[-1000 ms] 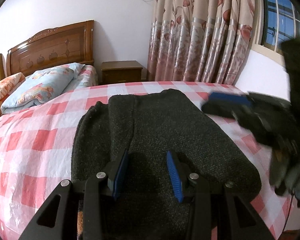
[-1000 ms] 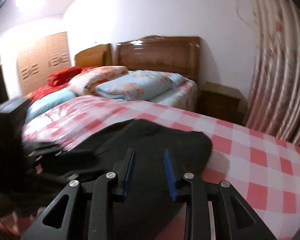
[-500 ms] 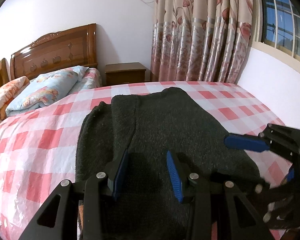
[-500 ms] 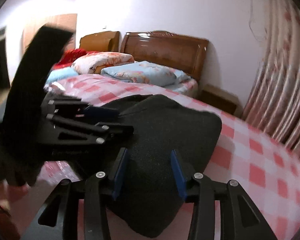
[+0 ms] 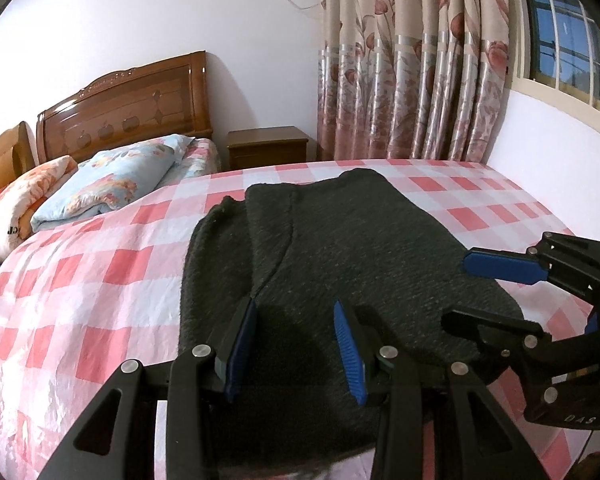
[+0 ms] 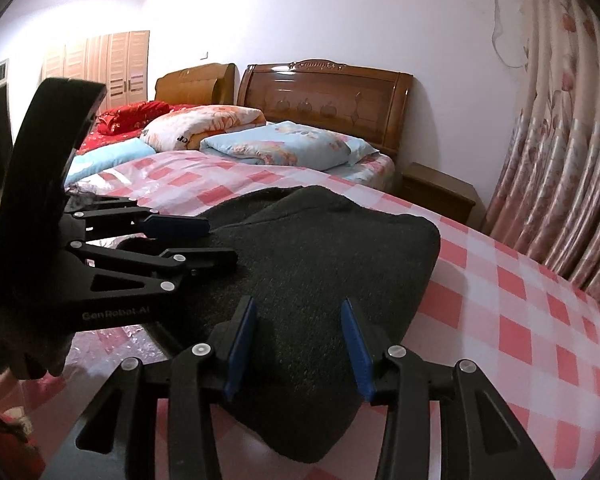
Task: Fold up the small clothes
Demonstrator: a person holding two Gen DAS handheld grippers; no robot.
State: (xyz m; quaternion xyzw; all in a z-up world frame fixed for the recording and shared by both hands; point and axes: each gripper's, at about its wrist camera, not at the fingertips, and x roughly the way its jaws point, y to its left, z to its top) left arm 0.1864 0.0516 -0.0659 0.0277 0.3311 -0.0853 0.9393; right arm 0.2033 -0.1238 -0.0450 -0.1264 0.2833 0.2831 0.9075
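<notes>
Pink-and-white checked bedding covers the bed (image 5: 100,264), with a carved wooden headboard (image 5: 124,104) at its far end, floral curtains (image 5: 412,72) off to one side of that headboard, and a small nightstand (image 5: 268,146) between the two. Folded quilts (image 6: 276,146) are piled against the headboard.

On the end of the bed farthest from the headboard lies the dark knitted garment (image 5: 340,248), spread fairly flat, with one side already turned in so that a doubled strip runs lengthwise toward the headboard. Its near hem sits right at the bed's edge.

Both tools hover over that near hem. The left tool (image 5: 296,344) has its blue pads spread apart with nothing between them, and so does the right tool (image 6: 296,354), which shows in the left view at the garment's corner on the curtain side. Neither appears to be gripping cloth, though I cannot tell whether the lower fingers touch the knit.

The step in hand looks like taking the near hem at two points for a fold toward the headboard. To do it well, each tool should bite both layers of the thick knit, close to the corners and level with each other. Lifting evenly and carrying the hem straight along the doubled strip would keep the earlier fold from sliding open on the slick bedding.
</notes>
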